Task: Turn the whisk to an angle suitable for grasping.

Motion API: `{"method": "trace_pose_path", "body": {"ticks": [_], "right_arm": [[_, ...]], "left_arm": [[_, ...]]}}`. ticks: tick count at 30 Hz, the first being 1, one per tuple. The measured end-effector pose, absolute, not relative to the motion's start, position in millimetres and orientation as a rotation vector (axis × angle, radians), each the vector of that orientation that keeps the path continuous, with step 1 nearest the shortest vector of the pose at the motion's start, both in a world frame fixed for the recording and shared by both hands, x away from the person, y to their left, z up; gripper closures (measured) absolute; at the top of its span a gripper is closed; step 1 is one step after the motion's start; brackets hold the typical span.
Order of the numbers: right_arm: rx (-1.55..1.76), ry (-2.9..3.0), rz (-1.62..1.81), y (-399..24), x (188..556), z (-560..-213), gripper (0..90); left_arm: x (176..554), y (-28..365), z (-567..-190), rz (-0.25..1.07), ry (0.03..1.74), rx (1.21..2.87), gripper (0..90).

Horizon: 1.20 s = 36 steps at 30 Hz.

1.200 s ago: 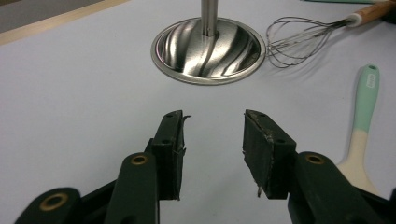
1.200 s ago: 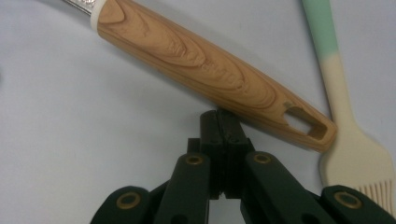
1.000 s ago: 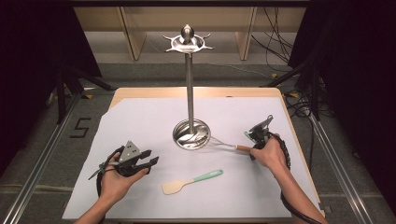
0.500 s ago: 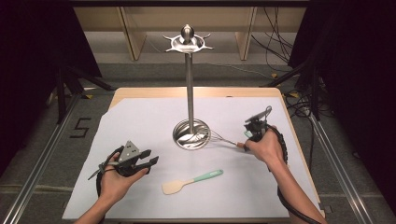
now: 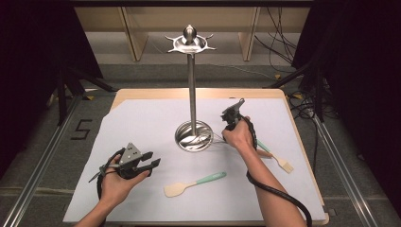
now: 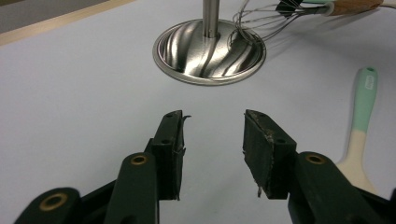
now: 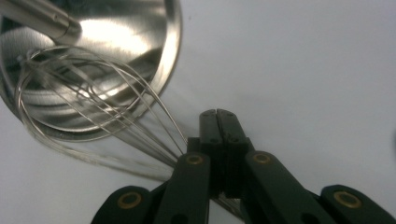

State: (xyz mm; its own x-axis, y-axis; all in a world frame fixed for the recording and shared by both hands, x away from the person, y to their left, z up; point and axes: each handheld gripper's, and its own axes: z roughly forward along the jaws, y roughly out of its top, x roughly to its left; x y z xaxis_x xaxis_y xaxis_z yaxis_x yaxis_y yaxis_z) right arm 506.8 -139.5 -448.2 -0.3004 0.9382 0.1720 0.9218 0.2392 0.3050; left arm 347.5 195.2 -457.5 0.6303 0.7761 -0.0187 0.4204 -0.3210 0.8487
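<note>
My right gripper is shut on the neck of a wire whisk, whose loops reach over the rim of the steel stand base. In the high view that hand sits just right of the base, with the whisk pointing left. My left gripper rests open near the front left of the mat, nothing between its jaws. It faces the base and the whisk. A spatula with a teal handle and a pale blade lies in front.
The stand's tall pole ends in a hooked crown. A second small utensil with a teal handle lies right of my right forearm. A white mat covers the table. Cables run on the floor behind.
My right hand has carried the whisk leftward, from the mat's right side up to the stand base. The left hand has stayed put.
</note>
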Motion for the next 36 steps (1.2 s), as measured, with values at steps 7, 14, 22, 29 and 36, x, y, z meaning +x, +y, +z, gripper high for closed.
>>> {"method": "trace_pose_path", "body": {"ticks": [7,14,22,29,36], "right_arm": [[1.798,2.584,0.538,-129,496,-459,90.0],[1.627,2.74,0.494,-110,467,-455,90.0],[1.592,2.669,0.446,-139,470,-440,90.0],[1.6,2.684,0.372,-101,462,-458,90.0],[1.405,2.918,0.409,-83,449,-461,90.0]], "left_arm": [[348,196,-458,0.495,0.951,1.951,57.2],[347,195,-458,0.5,0.944,1.96,57.3],[348,194,-458,0.507,0.947,1.967,57.4],[348,195,-457,0.494,0.943,1.958,57.4],[347,196,-456,0.5,0.942,1.951,57.4]]}}
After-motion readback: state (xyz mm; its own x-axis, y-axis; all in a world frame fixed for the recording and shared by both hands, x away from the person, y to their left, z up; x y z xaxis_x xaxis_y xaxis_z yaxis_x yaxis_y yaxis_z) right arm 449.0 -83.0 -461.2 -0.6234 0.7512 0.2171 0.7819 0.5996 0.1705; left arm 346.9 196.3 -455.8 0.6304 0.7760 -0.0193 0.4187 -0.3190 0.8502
